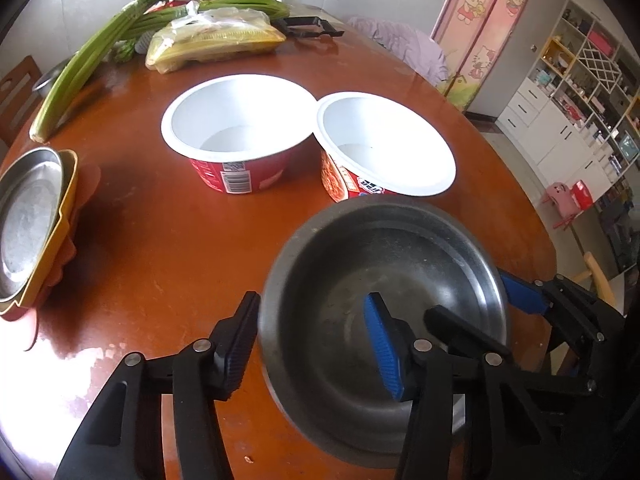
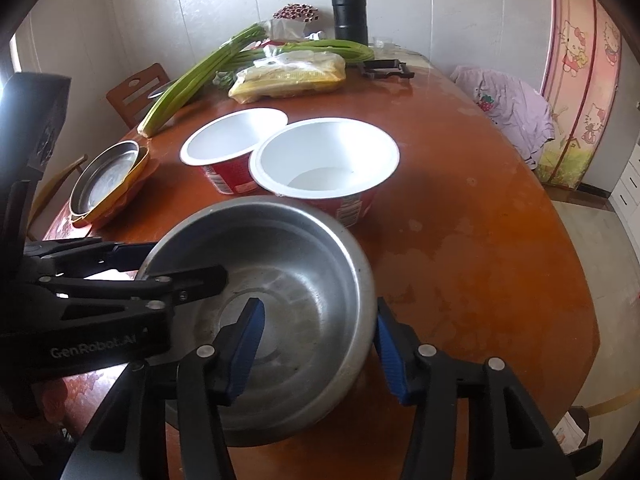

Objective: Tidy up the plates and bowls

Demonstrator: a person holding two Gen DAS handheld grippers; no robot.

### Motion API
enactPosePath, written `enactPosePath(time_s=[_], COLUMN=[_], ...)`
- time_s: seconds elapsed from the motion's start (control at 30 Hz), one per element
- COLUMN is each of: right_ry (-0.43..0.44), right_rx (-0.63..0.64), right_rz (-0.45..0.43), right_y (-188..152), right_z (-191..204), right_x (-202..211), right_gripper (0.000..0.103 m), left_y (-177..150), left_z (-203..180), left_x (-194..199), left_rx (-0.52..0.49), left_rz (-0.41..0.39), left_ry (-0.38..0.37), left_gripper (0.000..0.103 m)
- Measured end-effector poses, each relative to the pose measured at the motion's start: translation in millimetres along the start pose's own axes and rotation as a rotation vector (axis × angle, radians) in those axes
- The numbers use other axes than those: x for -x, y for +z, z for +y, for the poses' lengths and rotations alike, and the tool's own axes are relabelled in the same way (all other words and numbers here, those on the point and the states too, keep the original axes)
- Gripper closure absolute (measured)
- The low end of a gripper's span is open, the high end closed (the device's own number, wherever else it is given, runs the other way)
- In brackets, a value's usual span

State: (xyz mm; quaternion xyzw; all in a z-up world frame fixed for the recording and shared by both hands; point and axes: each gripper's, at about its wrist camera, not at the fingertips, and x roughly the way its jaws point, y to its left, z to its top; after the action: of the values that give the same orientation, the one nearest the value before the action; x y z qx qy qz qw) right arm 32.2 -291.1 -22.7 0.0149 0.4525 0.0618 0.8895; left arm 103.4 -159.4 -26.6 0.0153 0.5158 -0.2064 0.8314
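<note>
A steel bowl (image 1: 360, 248) (image 2: 280, 248) sits on the brown table (image 1: 160, 240) nearest to me. My left gripper (image 1: 312, 320) straddles its left wall, black pad outside against the rim, blue pad inside and apart from the wall. My right gripper (image 2: 320, 320) straddles the right wall, one blue pad against the outside, the other inside with a gap. Behind it stand two empty red-and-white paper bowls (image 1: 236, 116) (image 1: 384, 140), touching. At the left, a steel plate (image 1: 28, 224) lies on yellow and red plates.
At the back of the table lie green stalks (image 1: 88, 64), a bag of yellow food (image 1: 216, 40), a black flask (image 2: 350, 8) and a black frame (image 2: 386, 69). A chair with lilac cloth (image 2: 508, 100) stands on the right. The table's edge curves round at the right.
</note>
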Motion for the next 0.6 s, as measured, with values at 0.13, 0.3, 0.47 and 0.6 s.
enactPosePath(time_s=[0.13,0.3,0.47,0.6], right_ry=[0.006,0.029,0.046,0.061], right_rx=[0.015,0.041,0.075,0.103], right_rz=[0.001,-0.004,-0.003,0.003], right_y=[1.0,3.3,6.5,8.9], right_z=[8.8,25.1,43.5,59.1], right_x=[1.9,6.4,5.6,1.8], right_gripper=[0.049,0.049,0.049,0.049], left_y=[-1.8,-6.5,-10.6,-16.7], left_z=[4.4,18.3,35.9,51.8], left_x=[5.2,18.5,27.8,30.6], left_rx=[0.008,0.022,0.049,0.076], left_rz=[-0.002,-0.016,-0.037,-0.04], left_ry=[0.012,0.027,0.041,0.056], left_gripper=[0.049,0.049,0.049,0.049])
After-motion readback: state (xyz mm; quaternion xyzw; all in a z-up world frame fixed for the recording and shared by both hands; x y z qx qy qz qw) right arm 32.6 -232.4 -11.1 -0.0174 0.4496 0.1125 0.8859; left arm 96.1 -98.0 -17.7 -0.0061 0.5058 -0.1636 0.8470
